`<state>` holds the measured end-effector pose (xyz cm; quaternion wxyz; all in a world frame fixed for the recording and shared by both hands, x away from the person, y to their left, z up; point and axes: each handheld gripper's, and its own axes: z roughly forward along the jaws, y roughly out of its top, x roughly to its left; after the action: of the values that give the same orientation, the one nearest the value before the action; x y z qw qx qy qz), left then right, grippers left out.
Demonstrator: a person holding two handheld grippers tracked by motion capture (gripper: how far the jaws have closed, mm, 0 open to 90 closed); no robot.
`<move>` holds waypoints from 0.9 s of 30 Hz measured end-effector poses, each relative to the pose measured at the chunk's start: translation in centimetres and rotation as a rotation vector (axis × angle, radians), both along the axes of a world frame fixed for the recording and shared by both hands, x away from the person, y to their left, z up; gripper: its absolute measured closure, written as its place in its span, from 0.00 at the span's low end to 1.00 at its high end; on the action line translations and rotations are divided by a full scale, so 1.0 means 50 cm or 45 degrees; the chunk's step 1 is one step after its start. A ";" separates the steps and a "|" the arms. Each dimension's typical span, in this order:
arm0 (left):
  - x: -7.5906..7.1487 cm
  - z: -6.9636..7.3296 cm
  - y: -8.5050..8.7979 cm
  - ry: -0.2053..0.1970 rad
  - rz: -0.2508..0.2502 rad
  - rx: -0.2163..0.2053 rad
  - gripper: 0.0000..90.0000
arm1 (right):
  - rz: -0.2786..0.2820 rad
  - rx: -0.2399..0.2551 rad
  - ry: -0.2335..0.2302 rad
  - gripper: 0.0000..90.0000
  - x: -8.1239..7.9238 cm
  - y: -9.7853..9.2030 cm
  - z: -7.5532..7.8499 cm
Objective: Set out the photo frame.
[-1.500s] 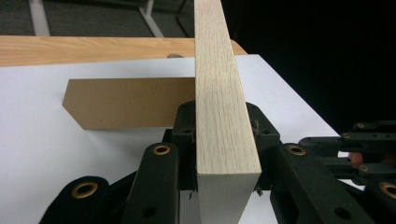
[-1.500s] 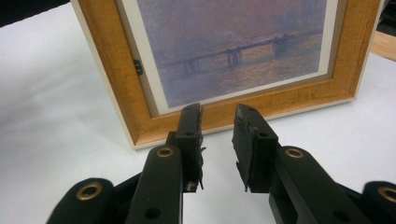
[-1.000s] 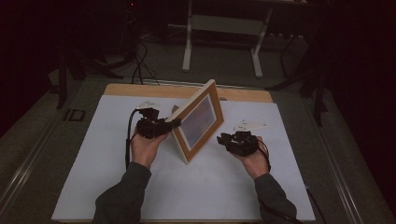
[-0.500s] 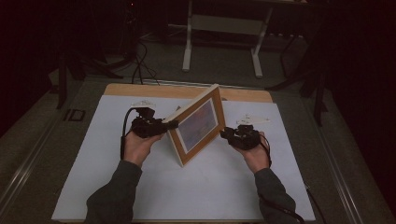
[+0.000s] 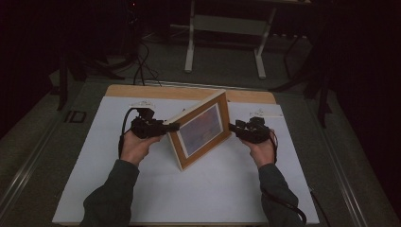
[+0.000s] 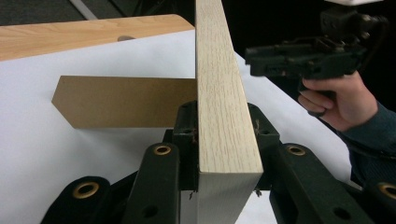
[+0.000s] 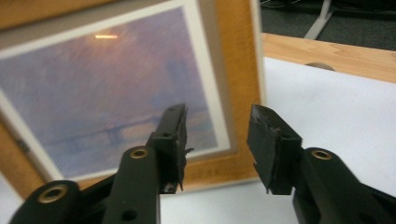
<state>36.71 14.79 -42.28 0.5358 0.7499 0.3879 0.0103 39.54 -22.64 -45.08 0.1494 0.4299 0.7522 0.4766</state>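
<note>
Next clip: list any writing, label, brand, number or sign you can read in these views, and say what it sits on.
No readable text in these views.
Picture frame: its print, seen in the right gripper view, shows a hazy purple and orange scene with no caption or signature that can be made out.
Left gripper and right gripper: black jaws, no markings seen.
White table cover: blank.

High forward-down view; two close gripper views, shared picture frame point(image 5: 201, 127).
</note>
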 end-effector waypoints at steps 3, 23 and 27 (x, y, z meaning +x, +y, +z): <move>0.004 0.000 0.003 -0.003 -0.031 0.003 0.80 | -0.013 0.030 0.004 0.59 0.009 -0.005 0.003; 0.036 0.001 0.011 -0.003 -0.202 0.008 0.80 | 0.024 -0.007 0.012 0.47 0.052 0.004 0.025; 0.042 0.002 0.010 0.003 -0.235 0.013 0.80 | 0.046 -0.019 0.011 0.43 0.055 0.010 0.029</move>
<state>38.82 15.29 -42.18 0.5304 0.7851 0.3177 -0.0380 42.31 -22.15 -43.65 0.1408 0.4171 0.7641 0.4716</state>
